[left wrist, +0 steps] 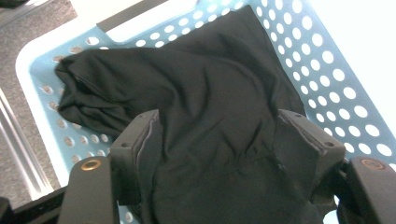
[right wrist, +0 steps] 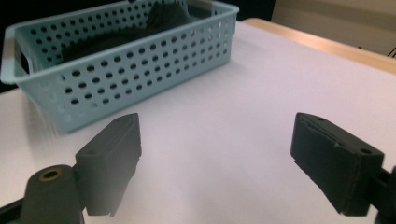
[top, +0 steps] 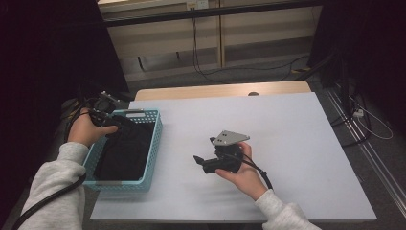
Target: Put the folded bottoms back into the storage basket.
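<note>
A light blue perforated basket [top: 154,139] stands at the table's left edge with a black garment [top: 124,151] lying inside it. My left gripper [top: 112,125] reaches down into the basket's far end. In the left gripper view its jaws [left wrist: 219,140] stand fairly wide, pressed on a thick bunch of the garment [left wrist: 210,88], which wrinkles at both pads; the basket wall [left wrist: 327,70] surrounds it. My right gripper [top: 198,160] hovers low over the white table right of the basket, open and holding nothing [right wrist: 215,154]. It faces the basket [right wrist: 140,70] and the dark cloth [right wrist: 168,14] in it.
The white table top [top: 287,134] stretches right and ahead of my right hand. A wooden edge [top: 215,90] runs along the far side. Cables [top: 206,72] trail over the floor beyond, and dark curtains hang on both sides.
</note>
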The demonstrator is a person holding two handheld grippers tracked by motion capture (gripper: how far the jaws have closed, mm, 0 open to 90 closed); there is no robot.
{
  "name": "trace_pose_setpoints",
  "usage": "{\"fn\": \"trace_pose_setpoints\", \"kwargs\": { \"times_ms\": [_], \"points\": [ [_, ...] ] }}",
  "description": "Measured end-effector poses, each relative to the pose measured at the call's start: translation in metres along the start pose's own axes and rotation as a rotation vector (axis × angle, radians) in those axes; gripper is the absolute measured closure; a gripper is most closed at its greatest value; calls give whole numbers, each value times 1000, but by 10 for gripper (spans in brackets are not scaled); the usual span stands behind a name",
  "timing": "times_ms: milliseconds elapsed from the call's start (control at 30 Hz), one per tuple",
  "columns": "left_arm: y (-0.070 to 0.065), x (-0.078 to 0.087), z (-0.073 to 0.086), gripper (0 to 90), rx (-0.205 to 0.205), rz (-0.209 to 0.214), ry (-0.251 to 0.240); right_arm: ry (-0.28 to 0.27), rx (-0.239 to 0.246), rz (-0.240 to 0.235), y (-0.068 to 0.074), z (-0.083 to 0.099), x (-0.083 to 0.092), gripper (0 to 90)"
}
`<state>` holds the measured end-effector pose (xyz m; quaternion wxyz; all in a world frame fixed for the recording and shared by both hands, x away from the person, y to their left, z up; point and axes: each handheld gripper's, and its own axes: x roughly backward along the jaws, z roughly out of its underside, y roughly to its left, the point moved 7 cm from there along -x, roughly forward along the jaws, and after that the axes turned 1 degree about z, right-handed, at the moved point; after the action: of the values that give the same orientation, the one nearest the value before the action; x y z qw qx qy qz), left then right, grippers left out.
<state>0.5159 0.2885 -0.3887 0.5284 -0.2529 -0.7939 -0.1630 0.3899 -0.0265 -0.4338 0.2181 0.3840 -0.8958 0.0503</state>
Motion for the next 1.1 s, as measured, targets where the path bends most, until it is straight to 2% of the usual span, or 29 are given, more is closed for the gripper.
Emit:
{"fn": "trace_pose_setpoints", "kwargs": {
  "times_ms": [133,233,300,367,467,500,533,567,600,700,733,767,800,900,1033,1100],
  "points": [
    [-3,-6,3,331,-6,1,-10,49,42,19,-6,11,2,153],
    [-5,-11,6,375,-27,-6,-11,86,41,34,-12,20,3,147],
    [-6,-14,9,453,-17,6,-6,91,34,39,-15,25,5,149],
    [-4,-18,13,571,-21,-7,-8,93,26,42,-18,28,8,151],
    [-5,-29,22,748,0,25,11,99,23,50,-20,32,13,152],
    [-6,-33,26,782,-2,23,23,94,22,54,-21,32,15,153],
    [-6,-38,29,810,-27,20,35,92,18,54,-22,33,17,153],
    [-8,-43,32,827,-22,26,44,89,14,54,-23,34,19,154],
    [-9,-48,34,840,-38,31,45,86,9,56,-25,34,21,154],
    [-13,-62,43,875,-44,42,67,81,-6,58,-27,36,26,154],
    [-11,-66,45,875,-52,37,80,80,-8,61,-28,36,27,154],
    [-11,-70,48,886,-33,32,89,80,-9,63,-28,37,28,155],
    [-9,-73,50,888,-36,23,94,81,-11,61,-28,38,29,155],
    [-7,-76,52,898,-15,35,82,76,-12,59,-29,39,32,155],
    [-8,-74,58,900,-27,26,136,72,-9,60,-28,39,33,154],
    [-10,-72,61,900,-49,25,144,69,-8,60,-28,39,34,155]
  ]
}}
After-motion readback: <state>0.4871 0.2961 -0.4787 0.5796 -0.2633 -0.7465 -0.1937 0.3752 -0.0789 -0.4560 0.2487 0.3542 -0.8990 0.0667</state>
